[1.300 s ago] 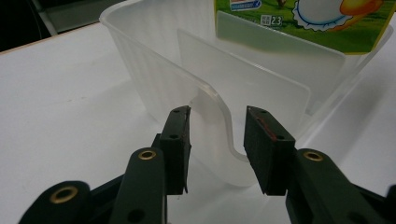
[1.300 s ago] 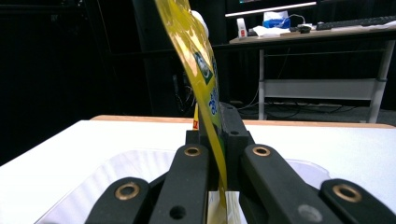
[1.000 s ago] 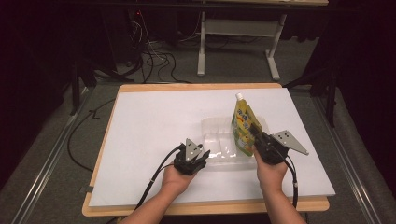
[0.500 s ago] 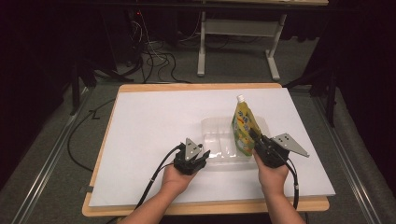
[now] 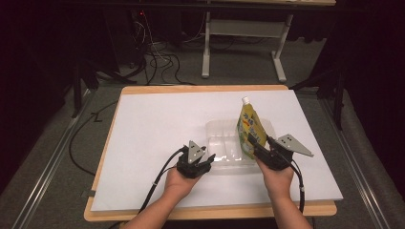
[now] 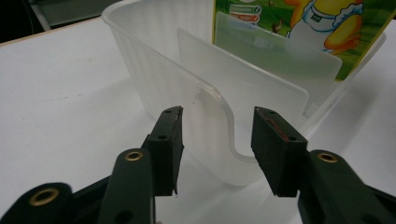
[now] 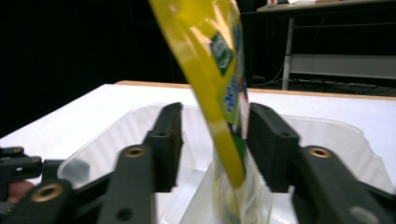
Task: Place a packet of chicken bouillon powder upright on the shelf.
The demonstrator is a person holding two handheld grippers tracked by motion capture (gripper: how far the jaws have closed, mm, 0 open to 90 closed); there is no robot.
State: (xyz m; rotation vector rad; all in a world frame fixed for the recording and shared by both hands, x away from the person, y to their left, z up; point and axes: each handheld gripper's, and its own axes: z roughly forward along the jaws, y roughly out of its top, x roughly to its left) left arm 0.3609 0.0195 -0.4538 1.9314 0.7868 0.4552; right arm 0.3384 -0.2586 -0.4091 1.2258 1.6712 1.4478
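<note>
Both tongs, left (image 5: pixel 206 160) and right (image 5: pixel 254 144), just opened: tray (image 5: pixel 222 138) rim between left's, pouch (image 5: pixel 250 126) standing loose between right's.

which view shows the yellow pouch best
The high view: the whole yellow pouch stands upright in the clear tray, white cap up. The right gripper view shows its edge close; the left gripper view only its print behind the divider.
</note>
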